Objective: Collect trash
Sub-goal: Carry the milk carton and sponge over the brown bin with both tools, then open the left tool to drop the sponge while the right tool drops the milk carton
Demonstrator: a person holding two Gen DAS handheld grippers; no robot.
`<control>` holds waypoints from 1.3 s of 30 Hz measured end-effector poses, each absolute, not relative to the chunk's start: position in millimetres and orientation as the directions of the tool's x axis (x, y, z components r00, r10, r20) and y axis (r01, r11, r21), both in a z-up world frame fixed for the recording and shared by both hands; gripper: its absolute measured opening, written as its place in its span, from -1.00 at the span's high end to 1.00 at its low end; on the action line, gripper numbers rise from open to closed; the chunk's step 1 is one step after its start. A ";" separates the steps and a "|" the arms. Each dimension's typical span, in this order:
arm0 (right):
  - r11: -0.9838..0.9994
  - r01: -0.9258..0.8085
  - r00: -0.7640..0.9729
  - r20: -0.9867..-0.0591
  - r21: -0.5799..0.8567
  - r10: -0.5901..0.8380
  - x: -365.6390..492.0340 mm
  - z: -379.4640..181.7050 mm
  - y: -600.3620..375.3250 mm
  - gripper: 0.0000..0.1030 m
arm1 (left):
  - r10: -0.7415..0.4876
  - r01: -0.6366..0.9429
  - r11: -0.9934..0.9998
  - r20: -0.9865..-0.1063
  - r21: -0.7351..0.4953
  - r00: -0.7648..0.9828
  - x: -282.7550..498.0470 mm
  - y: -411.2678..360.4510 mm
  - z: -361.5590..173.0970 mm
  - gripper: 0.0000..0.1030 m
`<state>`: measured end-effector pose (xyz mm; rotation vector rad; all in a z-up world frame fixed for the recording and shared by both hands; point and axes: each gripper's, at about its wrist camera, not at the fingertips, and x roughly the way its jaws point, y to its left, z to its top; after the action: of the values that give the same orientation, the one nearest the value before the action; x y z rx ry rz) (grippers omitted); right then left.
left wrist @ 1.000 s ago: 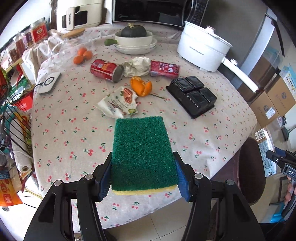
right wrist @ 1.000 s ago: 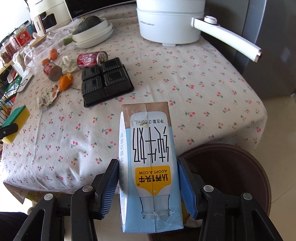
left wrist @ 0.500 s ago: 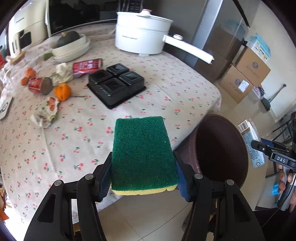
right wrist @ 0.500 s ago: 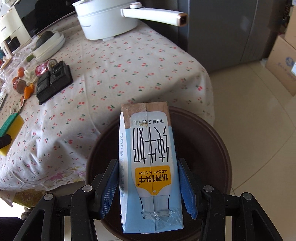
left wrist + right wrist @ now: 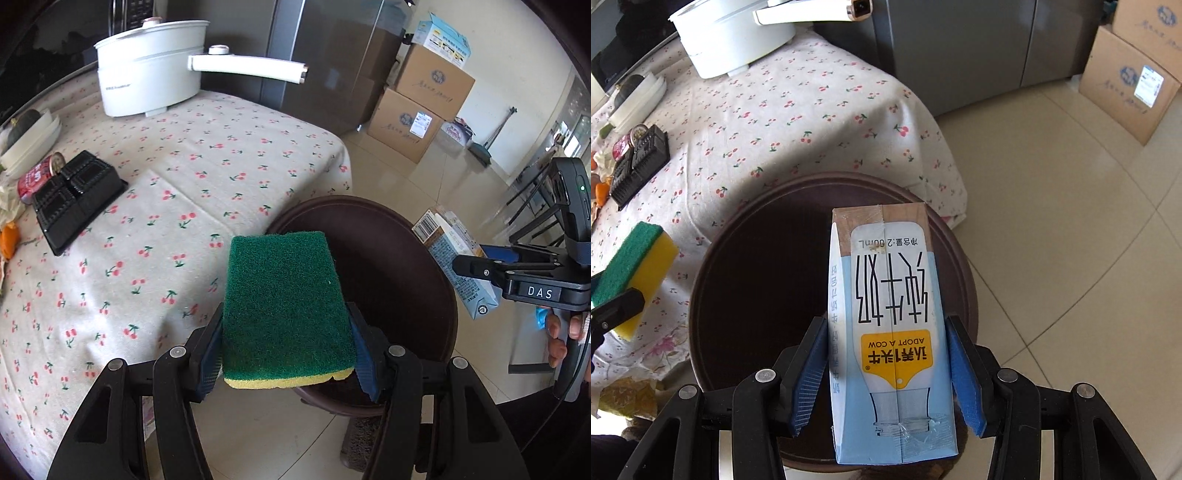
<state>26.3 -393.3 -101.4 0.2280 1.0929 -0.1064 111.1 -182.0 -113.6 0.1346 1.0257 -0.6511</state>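
Observation:
My left gripper (image 5: 286,343) is shut on a green and yellow sponge (image 5: 284,299), held over the near rim of a dark brown round bin (image 5: 399,266) beside the table. My right gripper (image 5: 886,369) holds a light blue milk carton (image 5: 890,325) above the bin (image 5: 757,277); a small gap shows between its blue pads (image 5: 964,376) and the carton. The carton (image 5: 458,266) and right gripper also show at the right of the left wrist view. The sponge (image 5: 635,269) shows at the left of the right wrist view.
The table with a cherry-print cloth (image 5: 184,192) carries a black plastic tray (image 5: 77,195), a red can (image 5: 37,173), orange peel (image 5: 9,240), a white pot with a long handle (image 5: 147,70) and stacked bowls. Cardboard boxes (image 5: 417,107) stand on the tiled floor.
Both grippers swung right, from over the table to over the brown bin. The right pads now show a gap beside the carton. The sponge stays gripped.

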 end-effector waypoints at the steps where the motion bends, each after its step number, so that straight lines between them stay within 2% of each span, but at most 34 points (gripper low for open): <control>1: 0.972 0.197 0.457 -0.889 0.130 0.027 27.0 -101.7 -392.8 -0.07 | -0.444 0.571 0.799 -0.824 -0.186 0.352 111.4 -184.8 -114.1 -0.24; 2: 0.972 0.195 0.456 -0.889 0.129 0.027 27.4 -101.9 -393.0 -0.07 | -0.441 0.579 0.798 -0.818 -0.170 0.368 110.7 -187.6 -112.8 -0.25; 3: 0.973 0.194 0.456 -0.890 0.128 0.026 27.3 -102.2 -393.5 -0.07 | -0.431 0.585 0.797 -0.817 -0.146 0.383 110.3 -190.4 -111.8 -0.33; 6: 0.972 0.196 0.454 -0.890 0.128 0.026 28.1 -103.0 -393.7 -0.07 | -0.383 0.583 0.808 -0.823 -0.080 0.418 111.2 -195.7 -111.9 -0.76; 7: 0.972 0.197 0.454 -0.890 0.129 0.026 28.1 -103.1 -394.3 -0.07 | -0.374 0.579 0.813 -0.822 -0.068 0.429 111.4 -195.0 -111.5 -0.78; 16: 0.971 0.199 0.454 -0.890 0.131 0.028 28.7 -102.8 -393.2 -0.07 | -0.334 0.535 0.843 -0.826 -0.046 0.454 120.4 -176.6 -108.6 -0.90; 27: 0.974 0.184 0.462 -0.886 0.135 0.035 35.5 -97.1 -380.7 -0.08 | -0.304 0.464 0.884 -0.819 -0.052 0.486 128.2 -134.0 -95.7 -0.91; 28: 0.974 0.179 0.462 -0.886 0.141 0.043 36.6 -96.6 -378.5 -0.10 | -0.300 0.458 0.887 -0.818 -0.051 0.490 128.5 -129.9 -94.2 -0.91; 31: 0.973 0.170 0.468 -0.881 0.156 0.060 39.1 -93.8 -372.0 -0.39 | -0.288 0.442 0.896 -0.817 -0.045 0.500 128.7 -118.2 -91.3 -0.92; 39: 0.979 0.140 0.484 -0.873 0.148 0.062 47.7 -84.9 -352.0 -0.46 | -0.258 0.398 0.916 -0.817 -0.037 0.516 128.7 -86.3 -84.6 -0.92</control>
<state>47.7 -352.0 -84.9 0.2097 1.0666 -0.0478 128.7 -86.3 -84.6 0.1625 0.9502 -0.3958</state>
